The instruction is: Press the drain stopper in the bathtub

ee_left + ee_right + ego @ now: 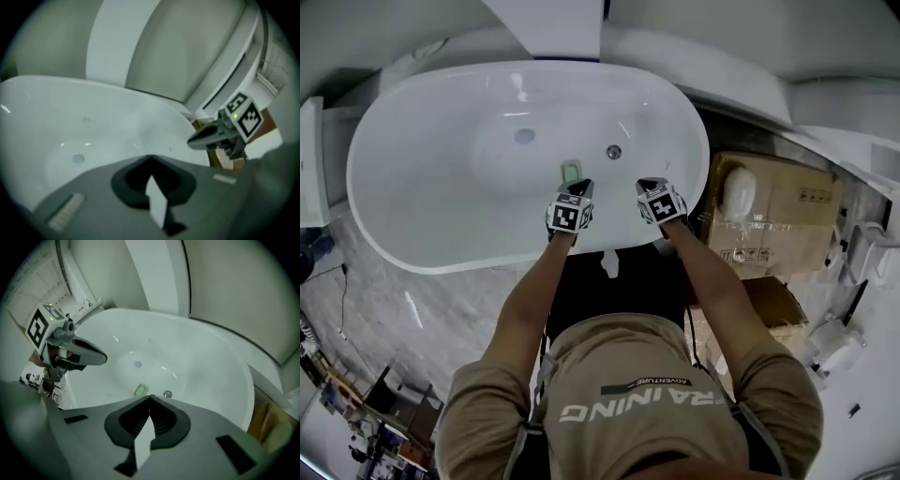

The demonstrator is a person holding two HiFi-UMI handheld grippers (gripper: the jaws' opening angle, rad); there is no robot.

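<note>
Over the near inner slope of the bathtub point(398, 246), the left claw point(581, 185) was closed, its two jaws meeting in a point with nothing between them. The right claw point(651, 184) was beside it, also closed and empty, and both tips pointed down into the tub. From the head view the left claw's tip sat just beside a small green rectangular object point(570, 172) lying on the tub's white bottom; whether they touched could not be told. The drain stopper point(614, 152), a small round chrome piece, lay at the right end of the tub's bottom. It sat between the two claws' lines and a little beyond their tips, clear of both. Farther left, near the middle of the bottom, lay a pale round disc point(524, 136). The person leaned over the tub's near rim with both forearms stretched forward. To the right of the tub, outside it, stood a cardboard box point(787, 216) with a white object resting on top.
</note>
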